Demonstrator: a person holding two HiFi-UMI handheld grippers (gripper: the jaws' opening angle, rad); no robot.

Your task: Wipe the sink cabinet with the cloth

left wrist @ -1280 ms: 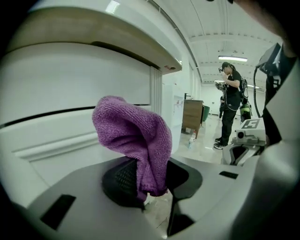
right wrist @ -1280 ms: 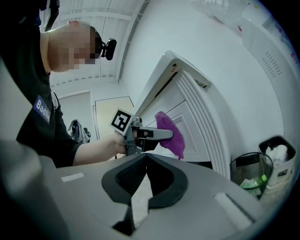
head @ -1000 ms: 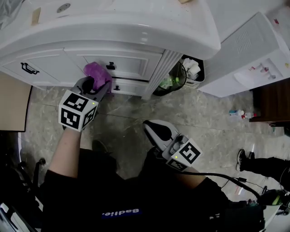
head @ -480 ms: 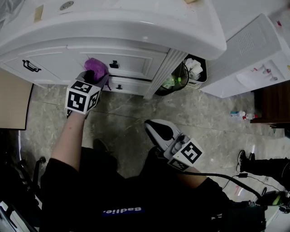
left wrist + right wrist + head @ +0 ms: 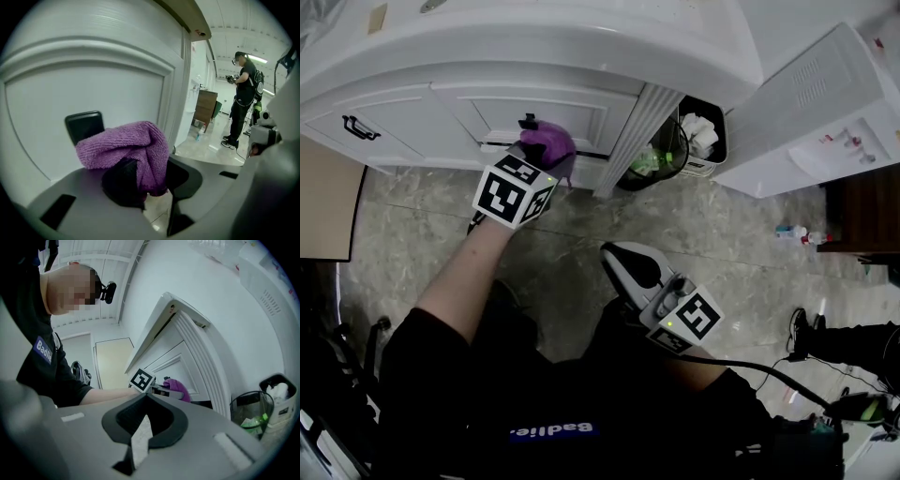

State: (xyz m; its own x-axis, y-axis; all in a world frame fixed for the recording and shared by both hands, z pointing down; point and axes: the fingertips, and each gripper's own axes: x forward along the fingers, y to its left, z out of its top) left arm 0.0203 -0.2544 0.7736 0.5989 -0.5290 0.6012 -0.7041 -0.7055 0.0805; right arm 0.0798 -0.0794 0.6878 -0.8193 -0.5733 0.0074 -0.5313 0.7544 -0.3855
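Observation:
The white sink cabinet (image 5: 422,108) fills the top left of the head view. A purple cloth (image 5: 548,142) is bunched in my left gripper (image 5: 546,152), which is shut on it and presses it against the drawer front beside a black knob (image 5: 528,122). In the left gripper view the cloth (image 5: 129,145) bulges over the jaws, right next to the black knob (image 5: 84,125) on the white panel (image 5: 84,79). My right gripper (image 5: 623,267) hangs low over the floor, away from the cabinet, shut with nothing in it. The right gripper view shows its jaws (image 5: 139,427) closed together.
A wire bin with green waste (image 5: 661,155) and a black bin holding white paper (image 5: 701,141) stand at the cabinet's right corner. A white appliance (image 5: 825,103) is at the right. A bottle (image 5: 792,234) lies on the floor. Another person (image 5: 243,93) stands far off.
My left gripper has slid the cloth to the right along the drawer front, from left of the black knob to its right side. The right gripper has stayed put.

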